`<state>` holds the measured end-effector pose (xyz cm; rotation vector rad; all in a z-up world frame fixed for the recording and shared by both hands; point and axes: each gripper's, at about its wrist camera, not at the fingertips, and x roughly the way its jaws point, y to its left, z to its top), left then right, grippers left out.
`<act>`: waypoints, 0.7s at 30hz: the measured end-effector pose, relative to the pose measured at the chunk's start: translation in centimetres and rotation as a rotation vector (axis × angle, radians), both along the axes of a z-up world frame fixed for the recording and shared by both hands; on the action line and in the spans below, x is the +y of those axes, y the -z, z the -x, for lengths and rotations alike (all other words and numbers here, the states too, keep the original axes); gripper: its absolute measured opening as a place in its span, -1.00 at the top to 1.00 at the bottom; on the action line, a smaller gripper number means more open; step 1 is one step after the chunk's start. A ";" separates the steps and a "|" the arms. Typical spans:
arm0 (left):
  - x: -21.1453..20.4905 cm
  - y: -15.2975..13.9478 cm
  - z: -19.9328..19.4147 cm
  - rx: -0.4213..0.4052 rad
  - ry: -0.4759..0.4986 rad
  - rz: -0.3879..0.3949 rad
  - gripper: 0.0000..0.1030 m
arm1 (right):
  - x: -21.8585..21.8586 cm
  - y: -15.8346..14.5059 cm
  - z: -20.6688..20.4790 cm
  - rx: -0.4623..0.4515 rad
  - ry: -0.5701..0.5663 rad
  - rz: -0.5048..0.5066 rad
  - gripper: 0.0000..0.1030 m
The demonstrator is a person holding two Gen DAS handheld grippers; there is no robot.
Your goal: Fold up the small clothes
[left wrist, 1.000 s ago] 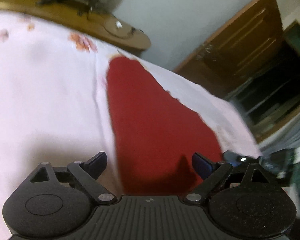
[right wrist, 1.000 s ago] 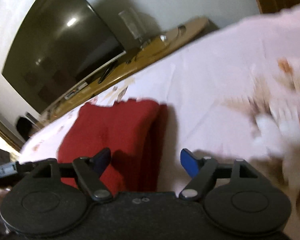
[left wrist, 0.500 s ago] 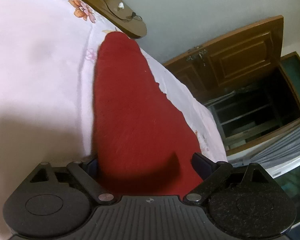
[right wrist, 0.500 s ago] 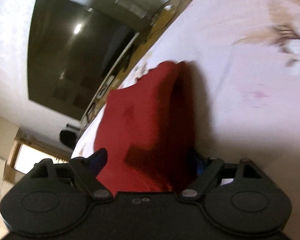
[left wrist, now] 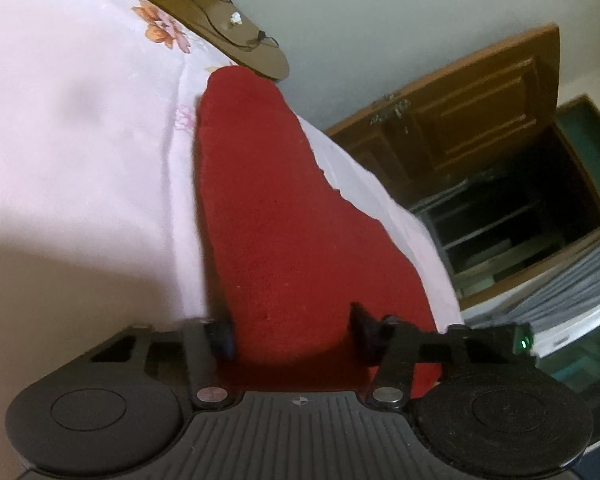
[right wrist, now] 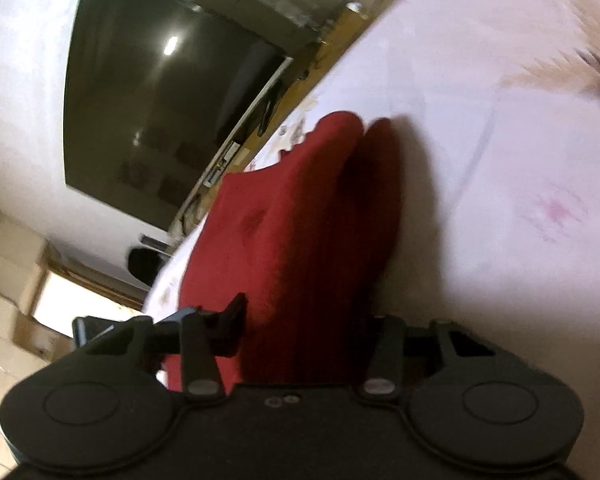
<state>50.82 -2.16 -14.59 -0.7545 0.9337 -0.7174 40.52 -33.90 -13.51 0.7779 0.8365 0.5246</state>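
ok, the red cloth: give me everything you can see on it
The red cloth is plain, deep red and soft, with a fuzzy knit-like surface and no print. It lies on the pink flowered sheet, narrowing away from the left gripper. One side edge looks ragged. From the right gripper it shows doubled layers with a fold crease. The near end sits between each gripper's fingers, which are closing in; a firm pinch cannot be confirmed.

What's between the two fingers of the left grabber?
Red cloth. In the left wrist view it fills the gap of the left gripper.
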 end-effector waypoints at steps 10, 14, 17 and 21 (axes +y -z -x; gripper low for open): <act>2.6 -1.2 2.1 -0.067 -0.014 0.133 0.16 | 4.4 -6.9 3.4 -0.256 -0.011 0.228 0.26; 2.4 1.0 1.7 -0.004 -0.007 0.040 0.16 | 4.7 -4.1 2.5 -0.156 -0.027 0.241 0.25; 2.1 0.9 1.5 0.000 -0.009 0.029 0.16 | 3.1 -0.8 2.0 -0.068 0.012 0.117 0.23; 1.8 0.6 1.4 -0.004 -0.016 0.017 0.16 | 1.8 0.8 1.6 -0.038 0.047 0.003 0.22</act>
